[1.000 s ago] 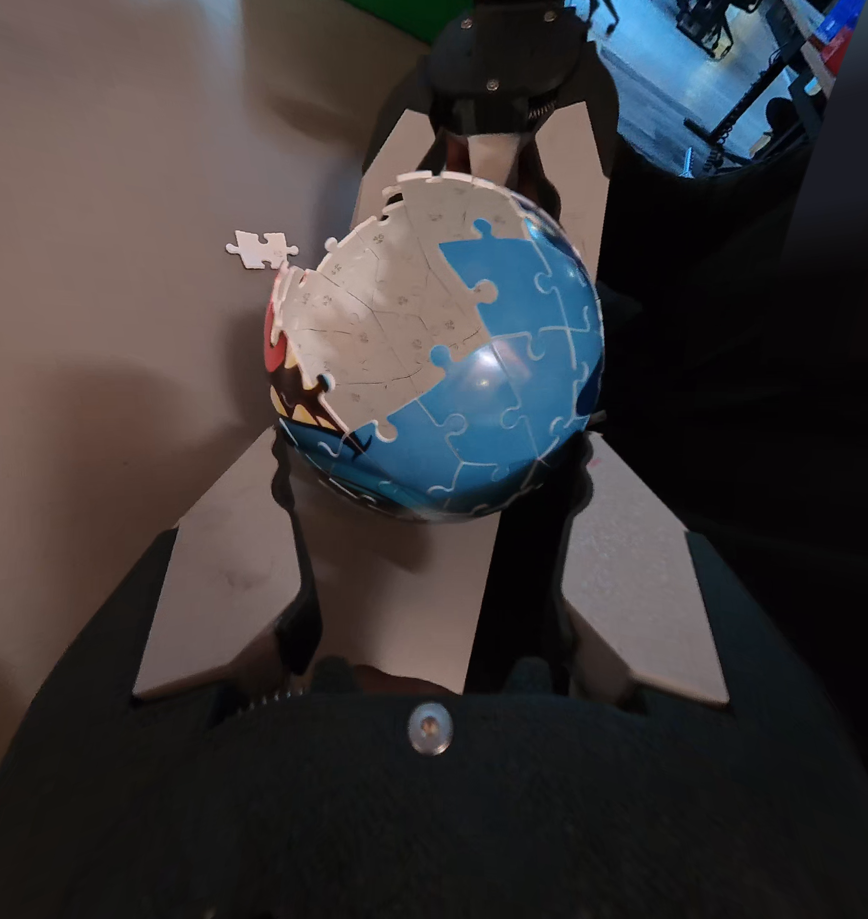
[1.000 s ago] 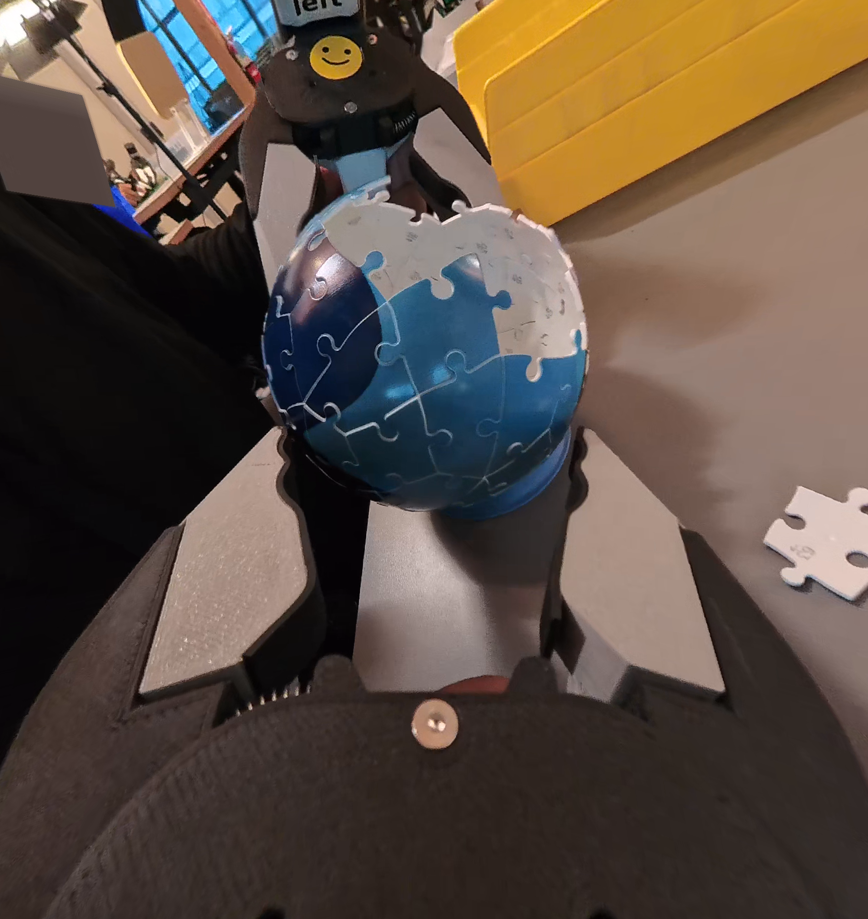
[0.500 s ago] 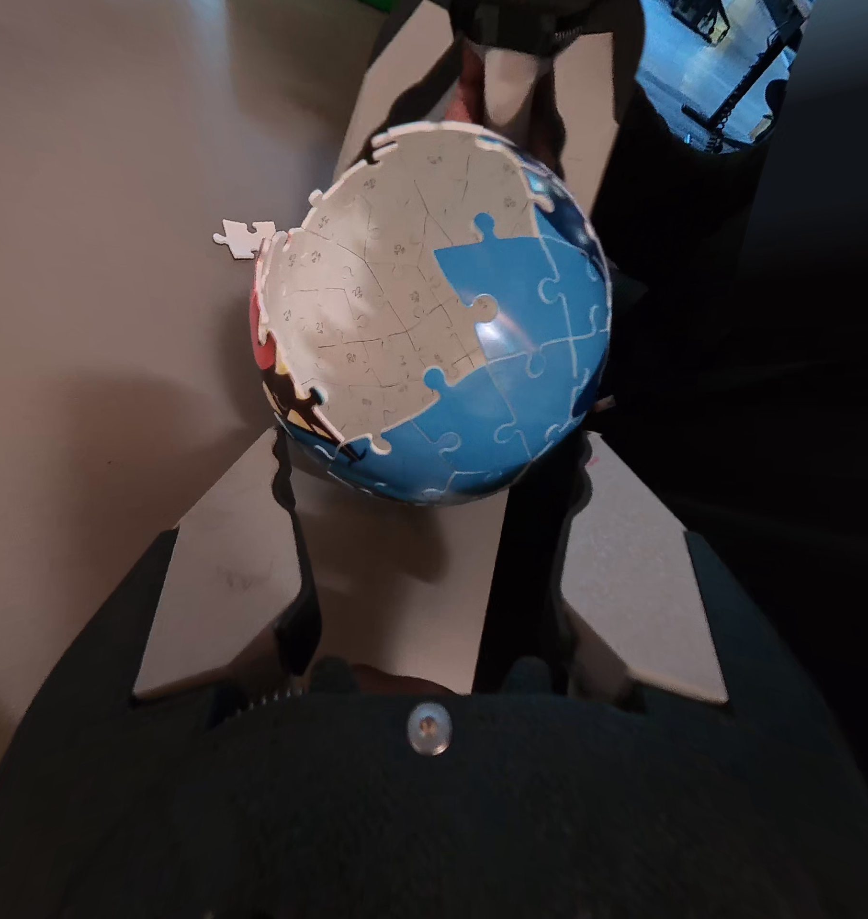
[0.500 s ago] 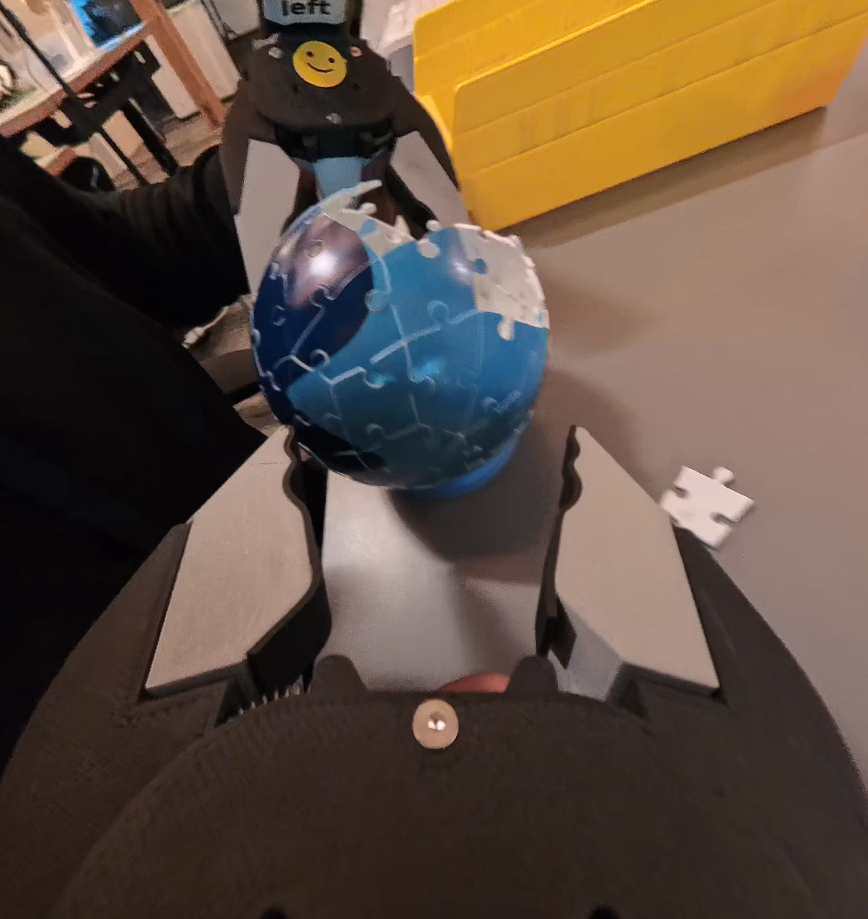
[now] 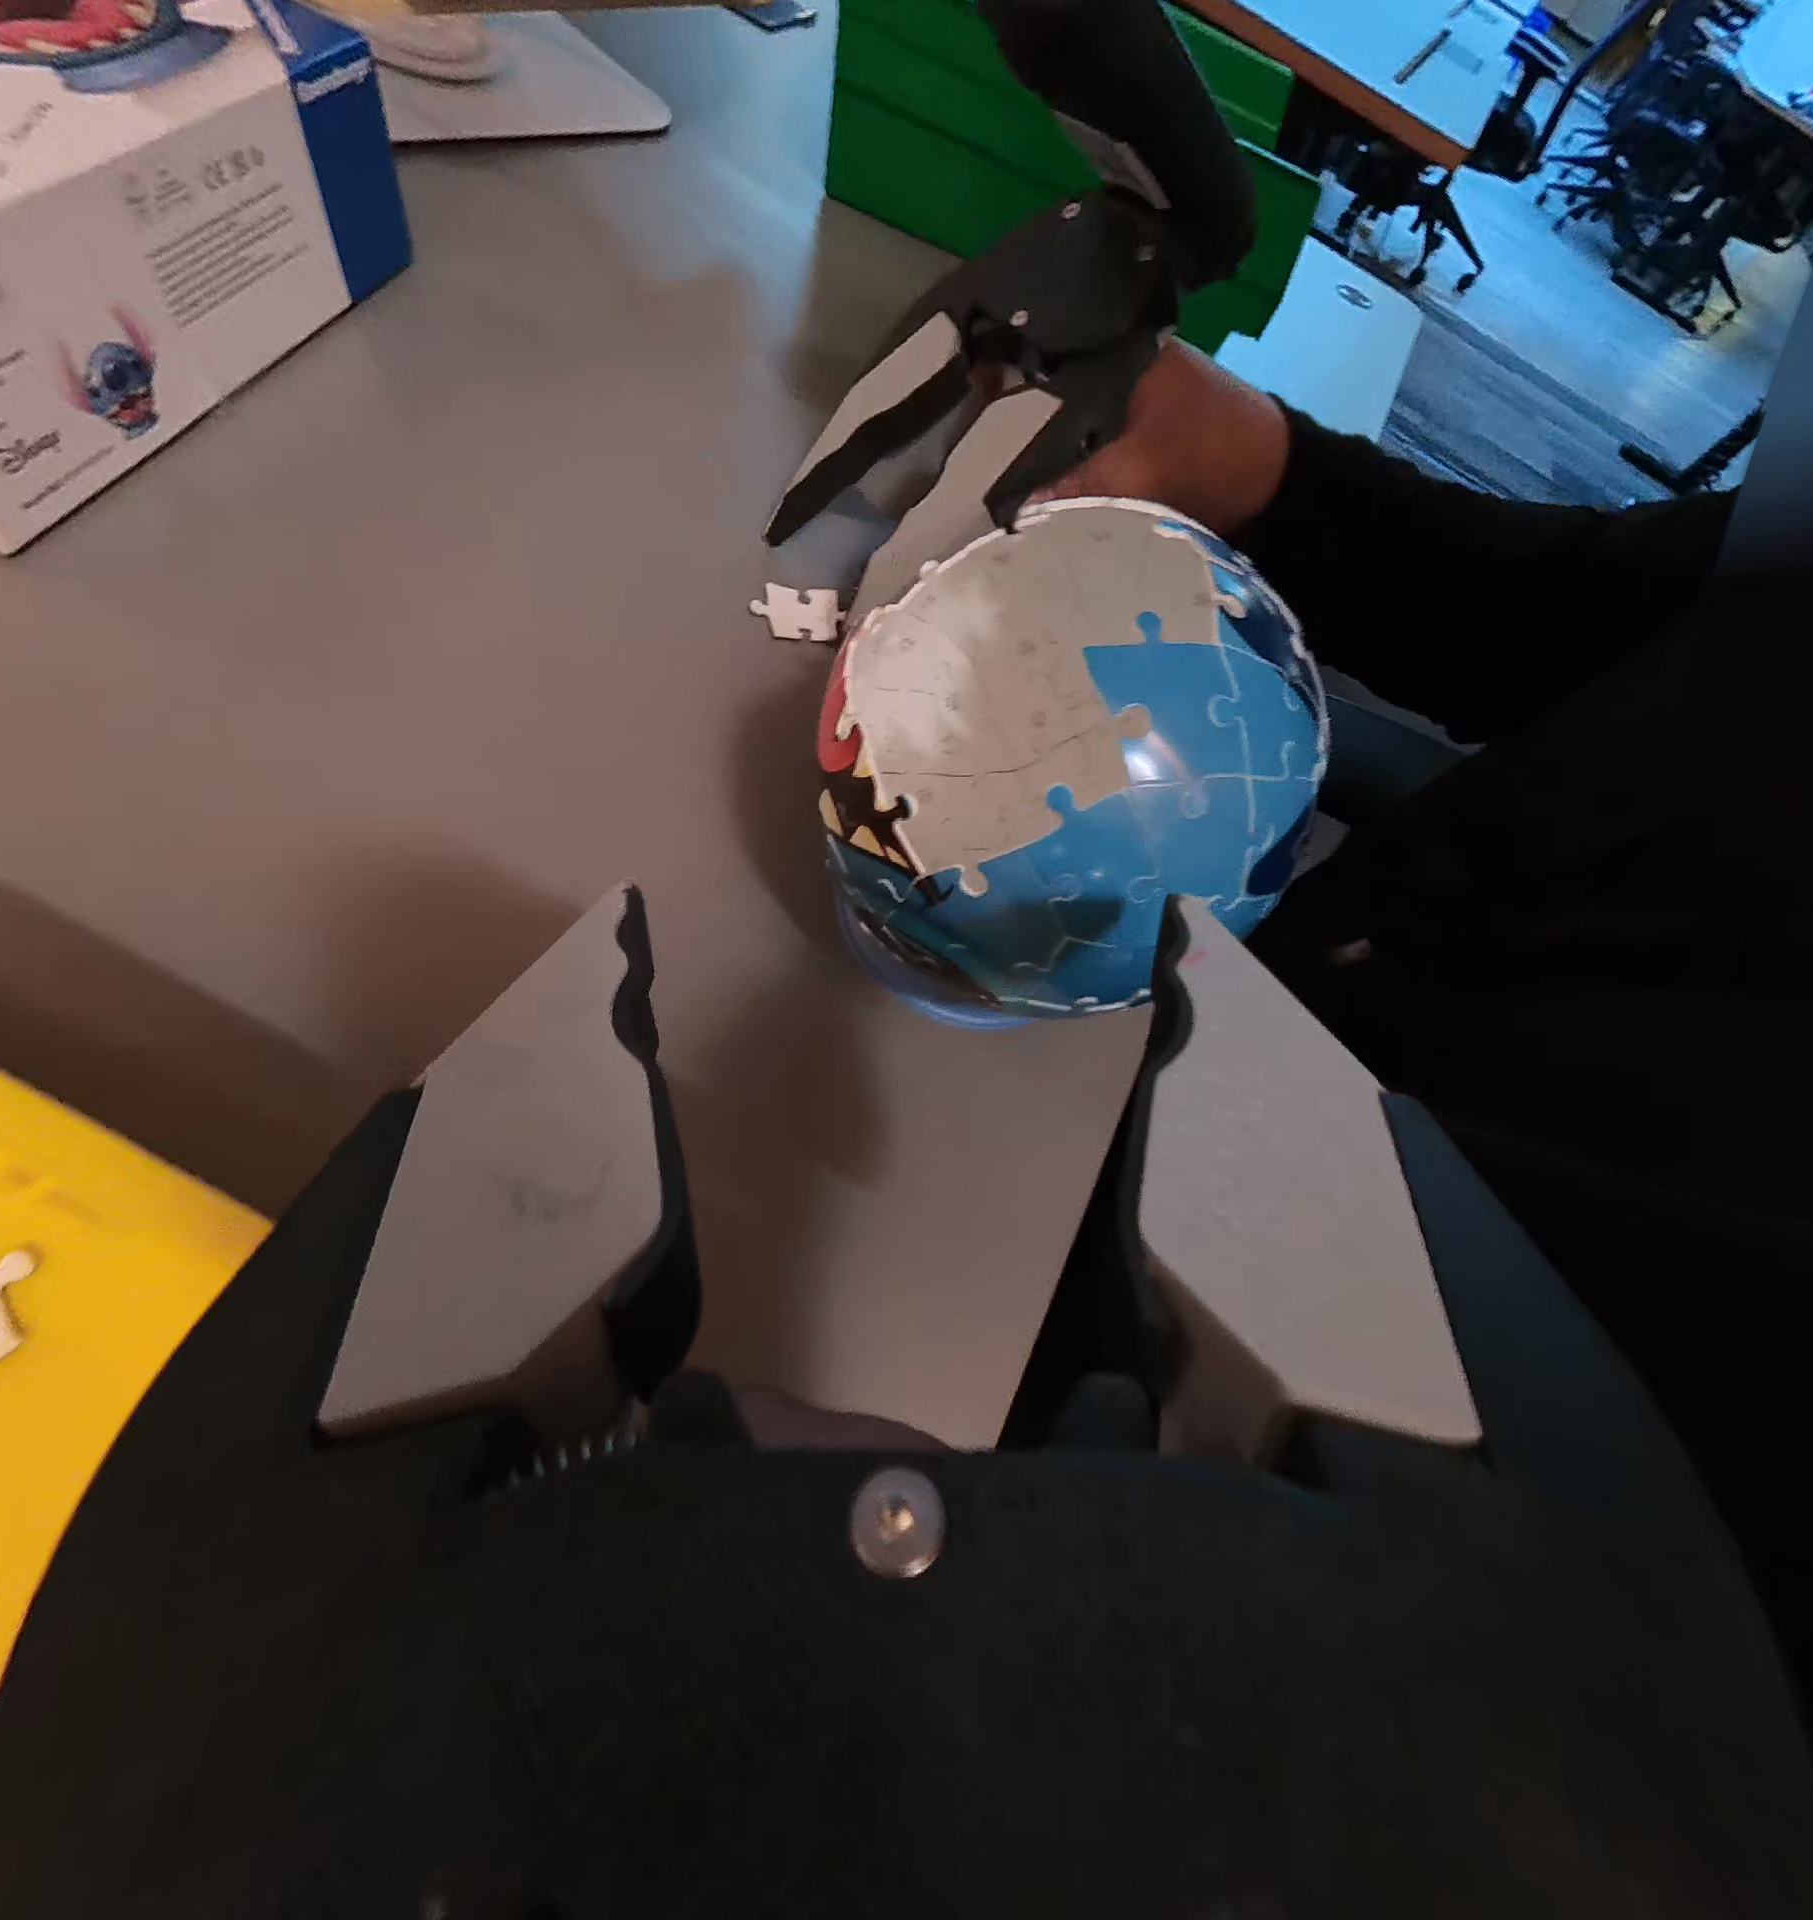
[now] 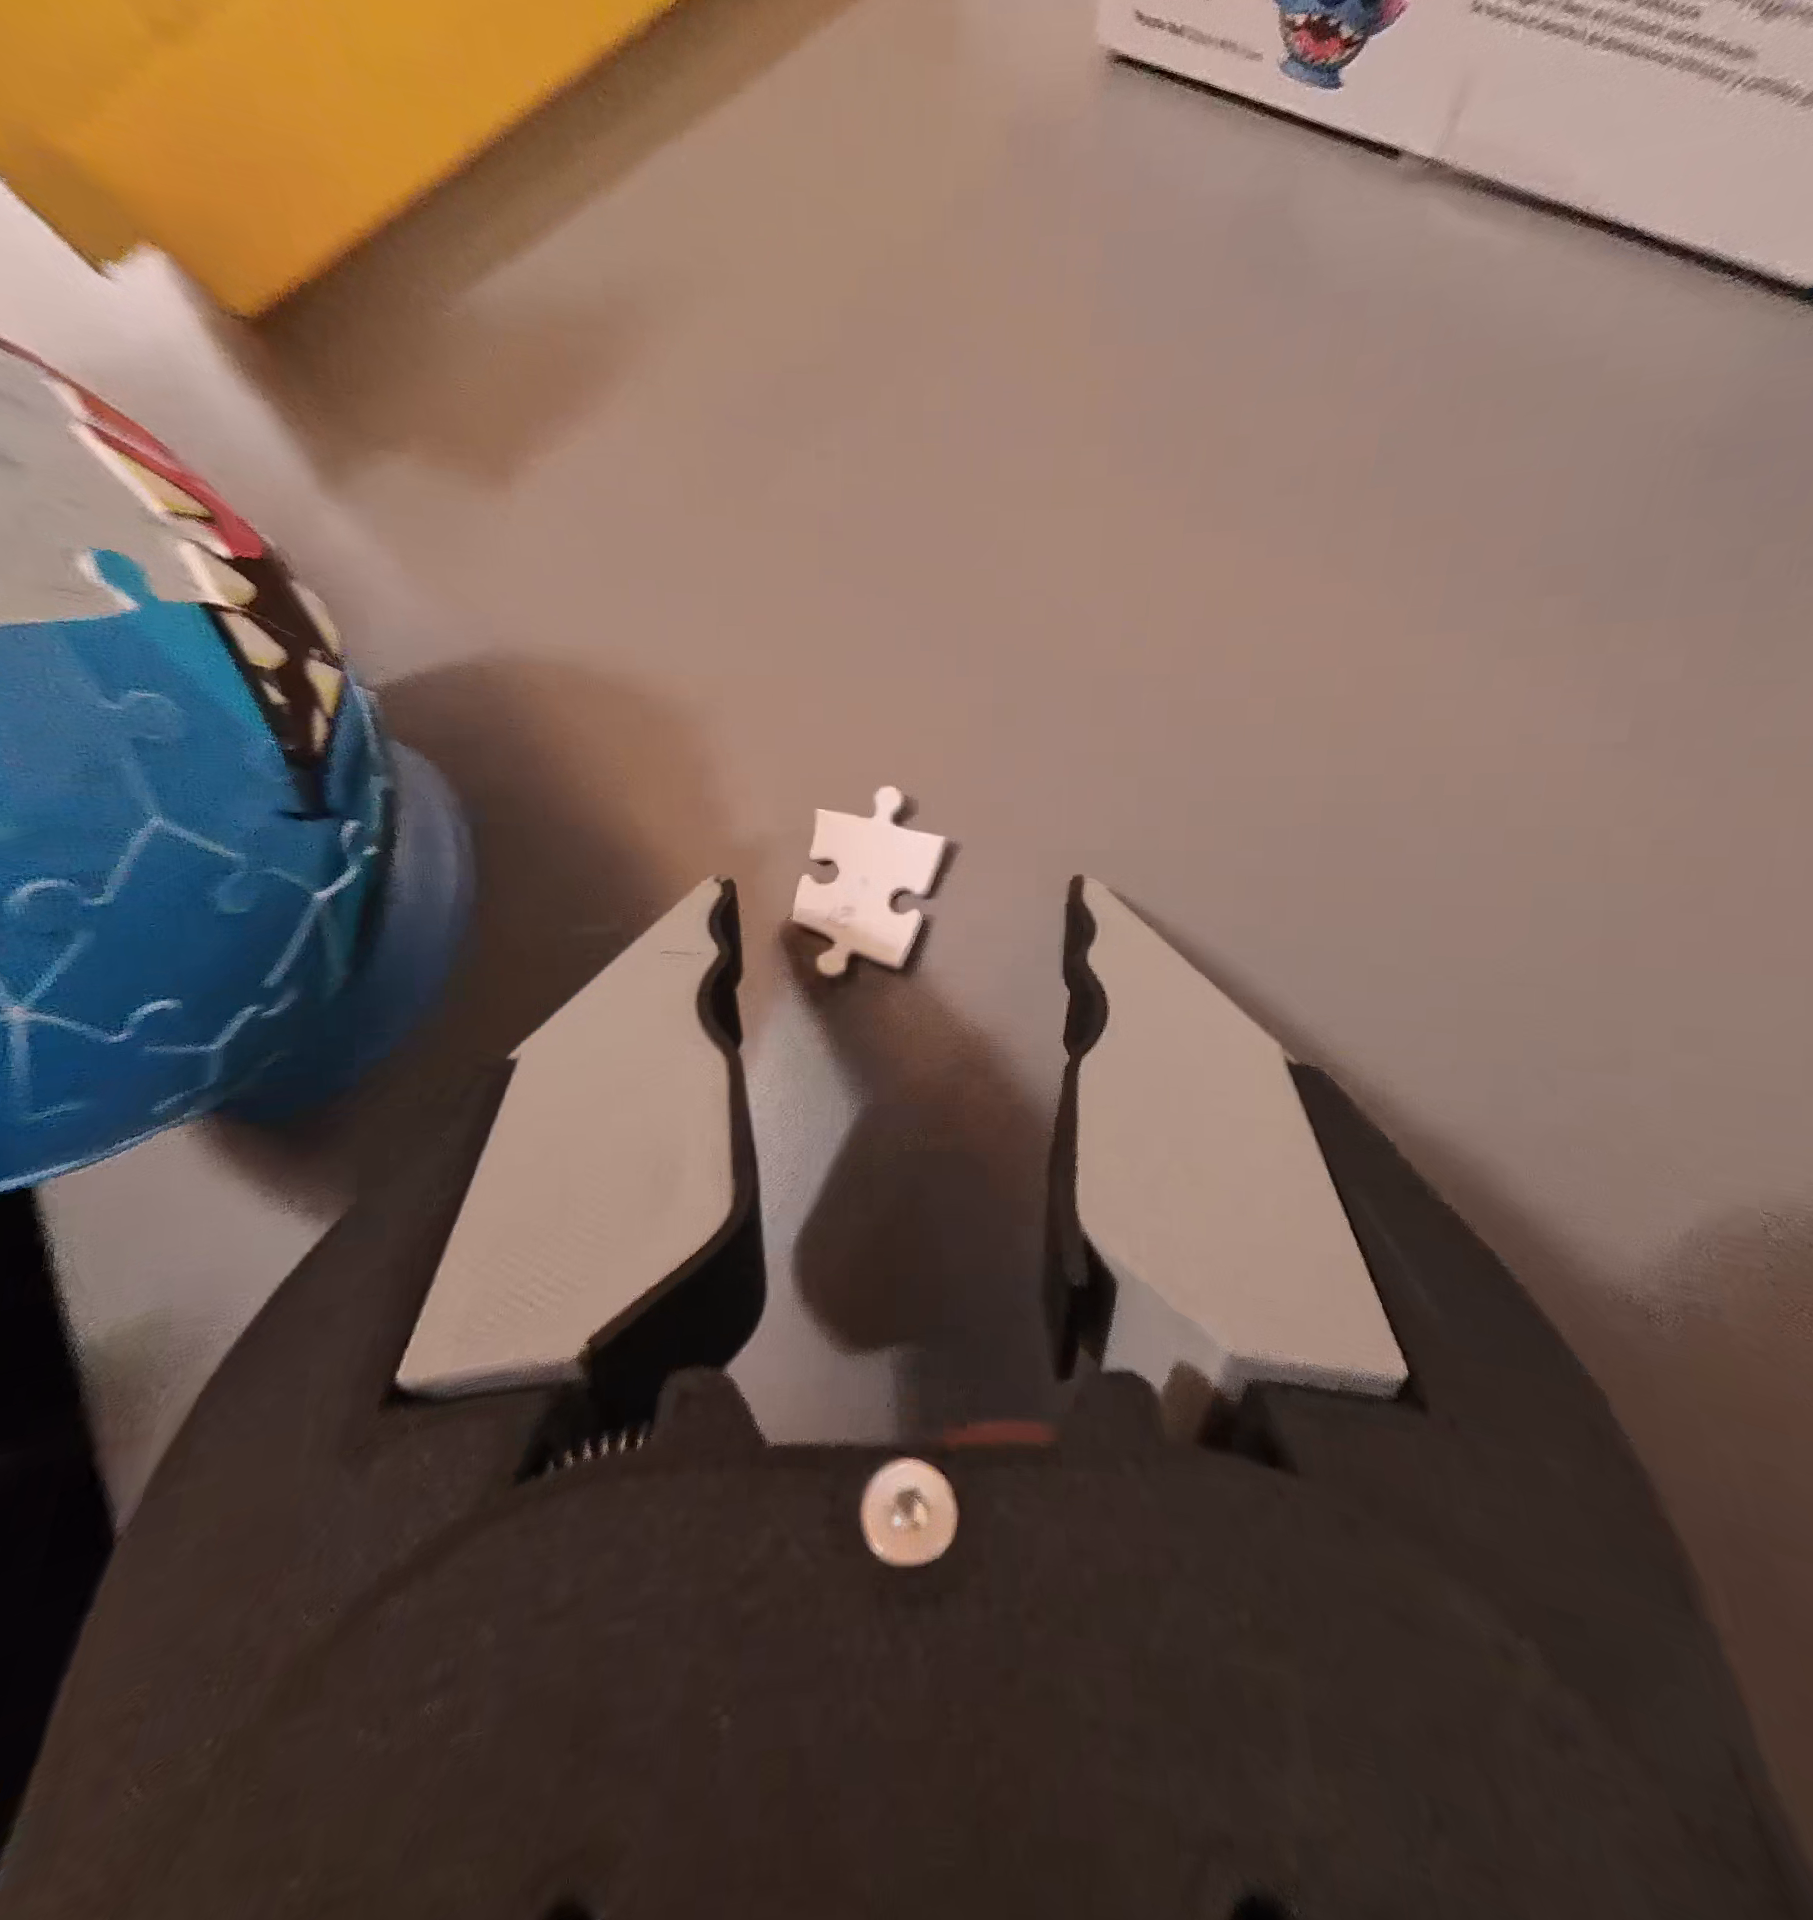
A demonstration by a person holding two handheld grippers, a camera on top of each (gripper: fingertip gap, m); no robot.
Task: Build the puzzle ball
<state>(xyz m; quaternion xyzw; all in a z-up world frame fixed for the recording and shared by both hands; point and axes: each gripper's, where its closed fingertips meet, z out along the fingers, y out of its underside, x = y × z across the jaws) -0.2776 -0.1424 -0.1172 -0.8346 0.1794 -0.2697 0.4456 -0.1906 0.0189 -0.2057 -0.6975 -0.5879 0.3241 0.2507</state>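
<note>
The ball [image 5: 1078, 769] sits on its blue stand at the tabletop's [image 5: 466, 623] near edge, cut off and blurred in the right wrist view; the right gripper [image 6: 897, 914] angles down, fingers open around a white piece [image 6: 871, 896]; the left gripper [image 5: 897, 935] hovers, fingers open and empty, beside the ball.
</note>
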